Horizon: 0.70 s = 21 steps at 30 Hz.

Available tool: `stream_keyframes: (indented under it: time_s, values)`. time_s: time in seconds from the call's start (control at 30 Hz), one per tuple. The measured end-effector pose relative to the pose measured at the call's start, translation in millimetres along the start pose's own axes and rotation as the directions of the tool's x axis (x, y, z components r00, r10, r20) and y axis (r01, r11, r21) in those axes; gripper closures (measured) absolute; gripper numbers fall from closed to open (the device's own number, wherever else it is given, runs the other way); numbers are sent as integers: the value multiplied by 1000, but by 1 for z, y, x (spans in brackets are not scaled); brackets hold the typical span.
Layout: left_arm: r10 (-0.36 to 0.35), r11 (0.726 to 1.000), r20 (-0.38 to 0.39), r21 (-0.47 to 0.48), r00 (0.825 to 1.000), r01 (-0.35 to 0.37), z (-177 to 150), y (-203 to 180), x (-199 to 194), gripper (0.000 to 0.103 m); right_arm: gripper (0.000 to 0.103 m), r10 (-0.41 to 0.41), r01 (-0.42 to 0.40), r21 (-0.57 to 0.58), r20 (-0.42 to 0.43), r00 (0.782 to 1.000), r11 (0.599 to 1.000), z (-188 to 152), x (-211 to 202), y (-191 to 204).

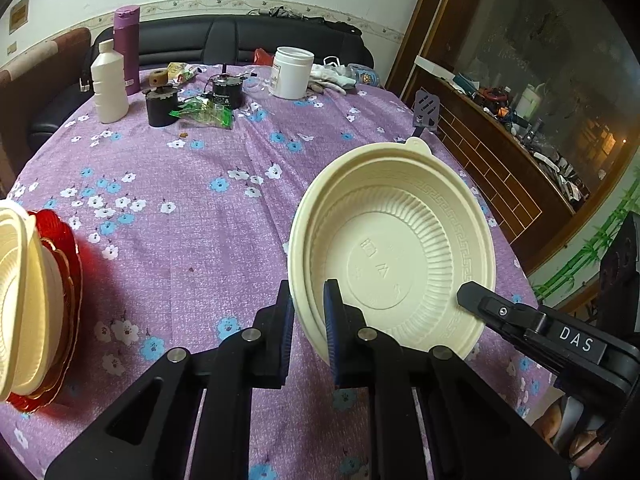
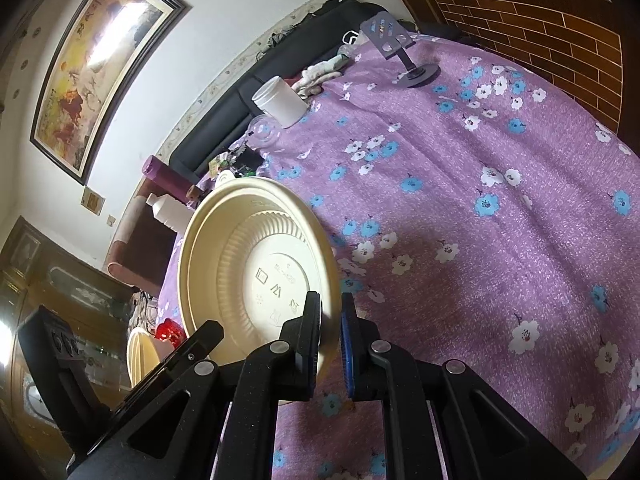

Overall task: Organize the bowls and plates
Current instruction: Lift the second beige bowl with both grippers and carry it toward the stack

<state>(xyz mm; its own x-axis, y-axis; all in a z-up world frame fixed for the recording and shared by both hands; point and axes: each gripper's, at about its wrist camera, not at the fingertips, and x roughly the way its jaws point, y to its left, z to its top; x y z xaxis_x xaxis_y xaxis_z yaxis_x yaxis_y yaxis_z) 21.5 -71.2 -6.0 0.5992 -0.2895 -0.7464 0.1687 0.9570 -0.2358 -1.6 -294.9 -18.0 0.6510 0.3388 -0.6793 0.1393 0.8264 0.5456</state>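
Note:
A cream plastic bowl (image 1: 396, 256), which looks like two nested bowls, hangs tilted above the purple tablecloth. My left gripper (image 1: 310, 316) is shut on its near left rim, one pad outside and one inside. On the opposite rim my right gripper (image 2: 331, 332) is also shut; the left wrist view shows it (image 1: 474, 300) at the bowl's right edge. The bowl (image 2: 256, 264) fills the lower left of the right wrist view, with my left gripper (image 2: 204, 336) below it. A stack of cream bowls (image 1: 24, 300) rests on a red plate (image 1: 70, 276) at the table's left edge.
At the far side of the flowered tablecloth (image 1: 180, 208) stand a white bottle (image 1: 108, 84), a purple flask (image 1: 127, 48), two black motors (image 1: 228, 90) and a white jar (image 1: 291, 72). A phone stand (image 1: 426, 112) is at the right edge. A wooden cabinet (image 1: 500, 168) flanks the table.

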Motion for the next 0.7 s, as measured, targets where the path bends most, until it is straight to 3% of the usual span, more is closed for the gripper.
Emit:
stream_keyframes:
  time_s: [0.7]
  values:
    - [0,999,44,-34,999,2,-10,21,-34,91,94,33,-33,-69,4,999,997,-16,-15,30]
